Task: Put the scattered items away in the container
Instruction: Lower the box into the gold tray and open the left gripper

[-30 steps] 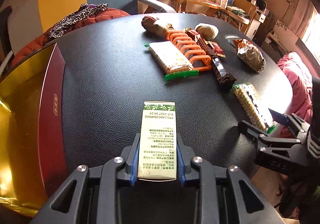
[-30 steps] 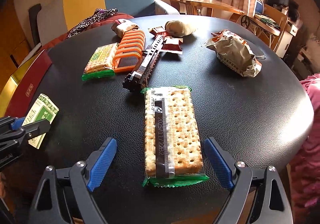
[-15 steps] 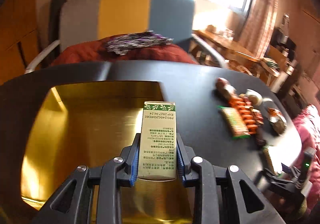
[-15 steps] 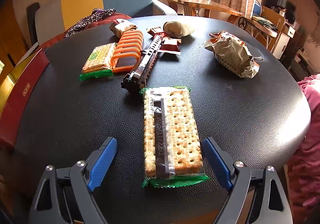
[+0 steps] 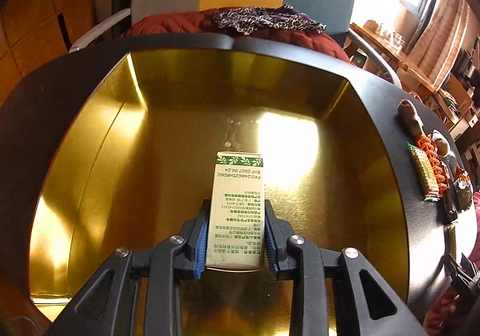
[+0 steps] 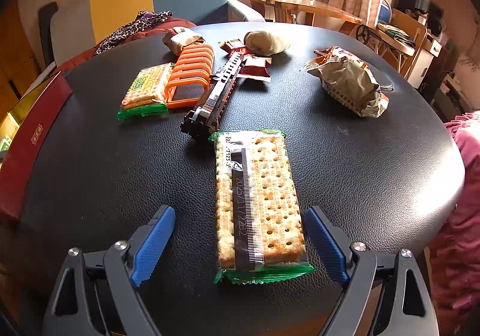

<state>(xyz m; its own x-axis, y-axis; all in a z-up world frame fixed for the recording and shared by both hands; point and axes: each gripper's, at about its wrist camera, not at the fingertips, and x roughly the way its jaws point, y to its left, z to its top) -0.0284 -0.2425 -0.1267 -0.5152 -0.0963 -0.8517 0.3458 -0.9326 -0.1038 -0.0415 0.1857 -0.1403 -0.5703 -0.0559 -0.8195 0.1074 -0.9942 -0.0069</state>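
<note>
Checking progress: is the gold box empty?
Apparently empty: the gold box shows bare floor; the carton hangs above, gripped by the left gripper.

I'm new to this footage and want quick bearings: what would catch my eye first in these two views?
In the left wrist view, the shiny gold container fills the frame, with a white and green carton held over it between the left gripper fingers. In the right wrist view, a cracker pack lies on the black table between the open right gripper fingers.
</note>
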